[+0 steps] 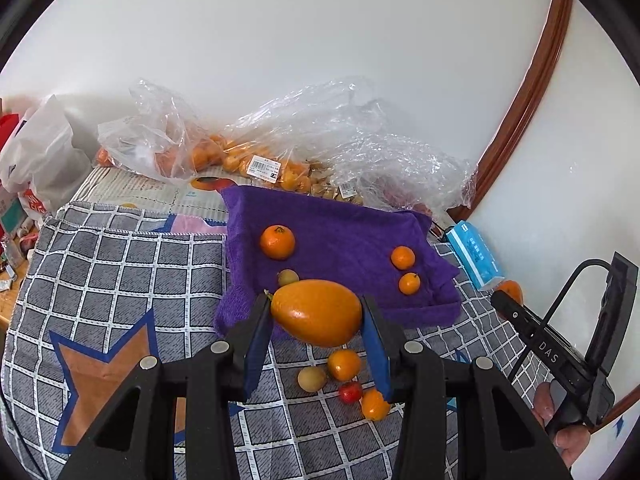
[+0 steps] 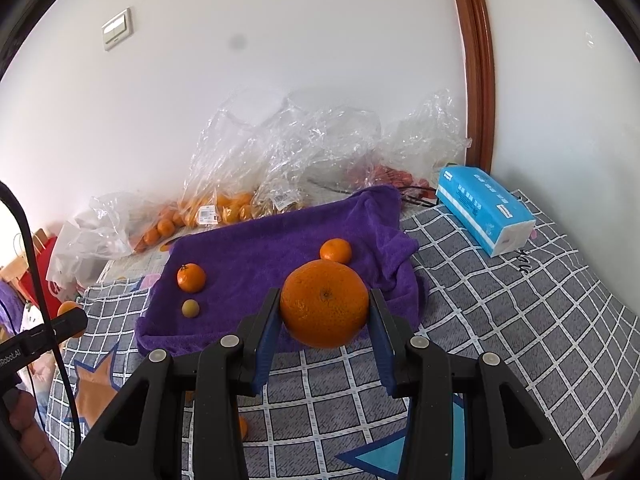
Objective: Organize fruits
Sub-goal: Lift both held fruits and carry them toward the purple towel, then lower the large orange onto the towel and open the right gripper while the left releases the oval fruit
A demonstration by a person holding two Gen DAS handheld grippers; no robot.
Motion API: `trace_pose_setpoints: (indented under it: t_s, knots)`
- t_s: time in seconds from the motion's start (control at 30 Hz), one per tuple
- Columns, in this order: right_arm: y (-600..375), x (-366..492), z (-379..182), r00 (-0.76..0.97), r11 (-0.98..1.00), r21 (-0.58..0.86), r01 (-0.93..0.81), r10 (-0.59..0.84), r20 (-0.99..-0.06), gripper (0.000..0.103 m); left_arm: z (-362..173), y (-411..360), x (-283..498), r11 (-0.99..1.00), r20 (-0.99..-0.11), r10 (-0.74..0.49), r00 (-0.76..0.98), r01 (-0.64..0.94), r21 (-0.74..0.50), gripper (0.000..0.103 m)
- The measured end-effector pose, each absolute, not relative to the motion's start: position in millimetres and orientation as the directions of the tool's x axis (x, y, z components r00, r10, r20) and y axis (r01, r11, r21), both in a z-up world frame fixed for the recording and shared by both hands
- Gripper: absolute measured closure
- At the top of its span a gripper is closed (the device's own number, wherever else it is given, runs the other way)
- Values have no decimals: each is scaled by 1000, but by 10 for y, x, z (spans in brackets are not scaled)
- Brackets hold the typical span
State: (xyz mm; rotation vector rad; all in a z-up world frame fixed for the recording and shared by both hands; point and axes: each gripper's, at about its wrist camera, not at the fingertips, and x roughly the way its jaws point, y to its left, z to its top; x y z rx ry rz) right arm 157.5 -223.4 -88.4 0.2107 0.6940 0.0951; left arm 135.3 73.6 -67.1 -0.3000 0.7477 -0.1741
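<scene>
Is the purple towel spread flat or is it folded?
Spread mostly flat: the purple towel lies open under loose oranges, and only its right edge is bunched into folds.

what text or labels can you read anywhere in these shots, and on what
"DAS": white letters on the black body of the right gripper.
"RobotAI", start cut off: on the left gripper body.
"you", handwritten style: on the checked cloth beside the tissue pack.
Tissue pack print: too blurred to read.
Barcode stickers on the plastic bags: too small to read.
</scene>
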Motion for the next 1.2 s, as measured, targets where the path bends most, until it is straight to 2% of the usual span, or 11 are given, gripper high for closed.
trace_pose_setpoints:
  t_s: [1.2]
  knots:
    - [-2153,1736,-893,772,975,219,-36,166,-613,61,-678,679,1579,940,-641,-274,717,59,-336,62]
